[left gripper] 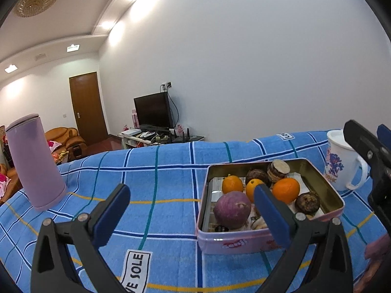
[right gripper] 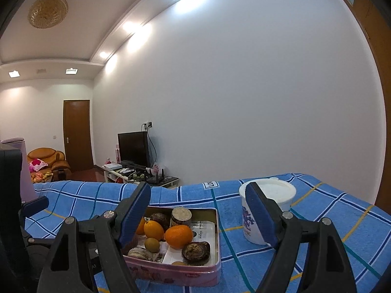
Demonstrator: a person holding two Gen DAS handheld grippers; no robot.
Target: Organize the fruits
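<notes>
A pink tin box (left gripper: 328, 187) (right gripper: 218, 234) sits on the blue checked cloth and holds oranges (left gripper: 286, 190) (right gripper: 179, 236), a purple onion (left gripper: 232, 210), brown taro-like roots (left gripper: 307, 202) (right gripper: 195, 250) and a small kiwi (right gripper: 152, 244). My left gripper (left gripper: 191, 190) is open and empty just in front of the box's left side, its right finger overlapping the box. My right gripper (right gripper: 198, 188) is also open, above the box's near edge, with nothing between its pads. It shows in the left wrist view as a black arm (left gripper: 364, 144) at the right edge.
A white printed mug (left gripper: 339, 168) (right gripper: 266, 202) stands right of the box. A tall lilac flask (left gripper: 34, 161) stands at the far left on the cloth (left gripper: 158, 183). Beyond the table edge are a TV stand, a door and an orange sofa.
</notes>
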